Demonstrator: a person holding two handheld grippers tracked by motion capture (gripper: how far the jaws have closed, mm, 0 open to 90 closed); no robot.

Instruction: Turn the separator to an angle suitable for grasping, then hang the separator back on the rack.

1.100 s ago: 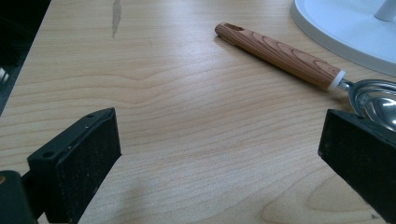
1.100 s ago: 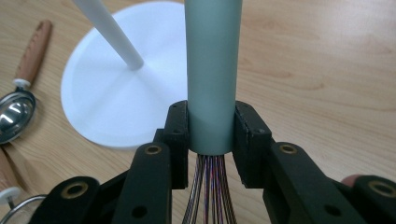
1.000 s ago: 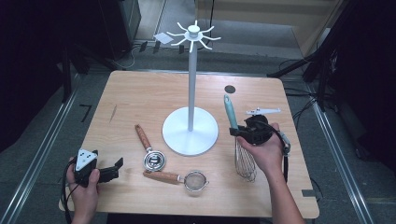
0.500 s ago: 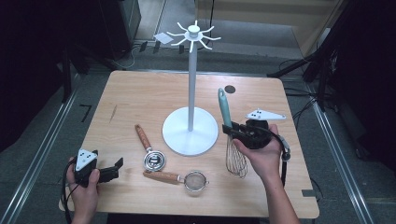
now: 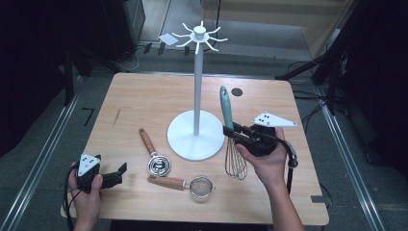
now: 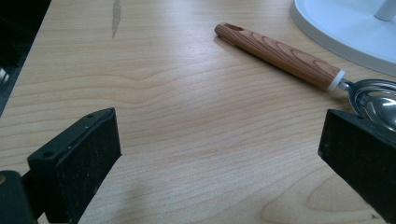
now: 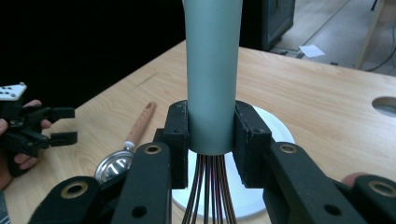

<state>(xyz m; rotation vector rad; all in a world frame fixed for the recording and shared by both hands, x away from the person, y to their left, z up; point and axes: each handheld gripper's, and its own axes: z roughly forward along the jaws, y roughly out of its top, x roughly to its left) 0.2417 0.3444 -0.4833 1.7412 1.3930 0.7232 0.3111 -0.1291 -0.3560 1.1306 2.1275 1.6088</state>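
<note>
the right gripper (image 5: pixel 230 131) pinches a whisk (image 5: pixel 232 139) at the bottom of its teal handle (image 7: pixel 212 74), right where the wires leave it; in the right gripper view both pads press flat on the handle's sides. gripping low on the handle likely keeps the whisk upright, handle tip up and wire balloon hanging, so the tip can be brought to one of the hooks. the whisk is just right of the white hanging stand (image 5: pixel 196 86), its wires (image 5: pixel 235 161) beside the stand's round base, and it looks lifted off the wooden table (image 5: pixel 144 96), though the high view does not settle that fully.

the left gripper (image 5: pixel 115 174) rests well to the left of the stand near the table's front edge, its jaws spread wide with nothing between them, probably parked while the right one works. in the left gripper view it faces the measuring spoon.

counted: one stand, its top ring of white hooks (image 5: pixel 199 36) all bare. one whisk. two wooden-handled utensils lie flat in front of the stand's base and to its left: a steel measuring spoon (image 5: pixel 153 153) with its handle angled away, and a small mesh strainer (image 5: pixel 185 183) nearer the front edge. both likely await hanging. two grippers, two hands.
</note>
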